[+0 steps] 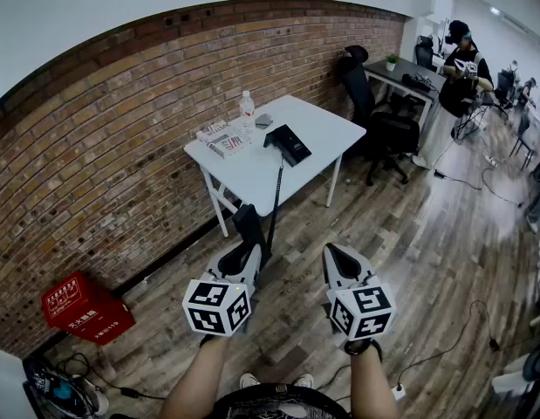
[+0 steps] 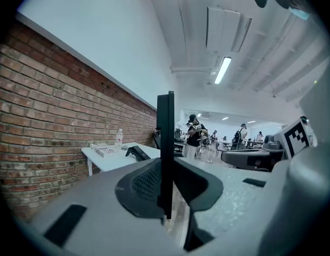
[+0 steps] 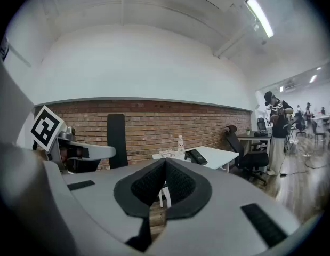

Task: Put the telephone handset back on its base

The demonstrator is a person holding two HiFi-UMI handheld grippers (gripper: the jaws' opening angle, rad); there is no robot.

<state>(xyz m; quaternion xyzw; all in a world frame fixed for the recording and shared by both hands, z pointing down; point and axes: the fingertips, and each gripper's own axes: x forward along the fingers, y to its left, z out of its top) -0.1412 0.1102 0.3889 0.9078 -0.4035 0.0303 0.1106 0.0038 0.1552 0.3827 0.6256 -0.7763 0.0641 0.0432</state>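
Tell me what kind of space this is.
Probably an open-plan office or lab: a brick wall, a white table carrying a telephone base, an office chair at a desk further back, and a ceiling strip light.

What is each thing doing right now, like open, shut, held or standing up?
left gripper: shut on the handset
right gripper: shut, empty
handset: held away from the telephone base
telephone base: on the white table, no handset on it
cord: runs from telephone base to handset
water bottle: standing upright
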